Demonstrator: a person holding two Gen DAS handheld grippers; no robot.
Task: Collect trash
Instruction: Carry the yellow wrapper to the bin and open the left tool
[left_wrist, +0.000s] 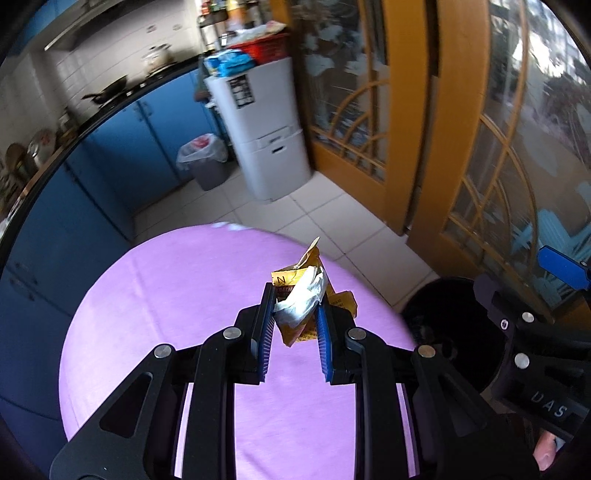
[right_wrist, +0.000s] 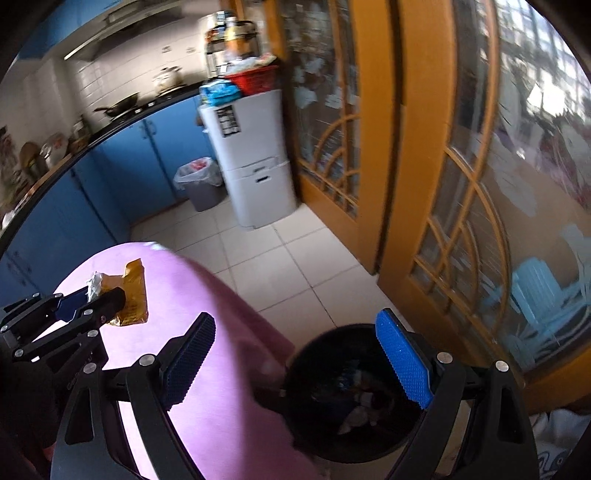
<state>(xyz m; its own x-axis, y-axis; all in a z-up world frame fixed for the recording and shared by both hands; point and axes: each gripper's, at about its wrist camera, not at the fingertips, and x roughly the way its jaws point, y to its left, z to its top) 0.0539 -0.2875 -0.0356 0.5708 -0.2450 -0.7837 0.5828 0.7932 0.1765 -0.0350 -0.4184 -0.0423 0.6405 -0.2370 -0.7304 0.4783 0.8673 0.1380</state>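
1. Gripping a yellow wrapper (left_wrist: 300, 325) and a crumpled white tissue (left_wrist: 301, 301), the left gripper (left_wrist: 295, 332) is held above the purple tablecloth (left_wrist: 166, 314), near its right edge.
2. The right gripper (right_wrist: 295, 363) is spread wide with nothing between its pads, above the black bin (right_wrist: 332, 446).
3. The bin is set on the tiled floor (right_wrist: 258, 258), just beside the table's edge.
4. Orange glazed doors (right_wrist: 406, 147) are seen beyond the bin.
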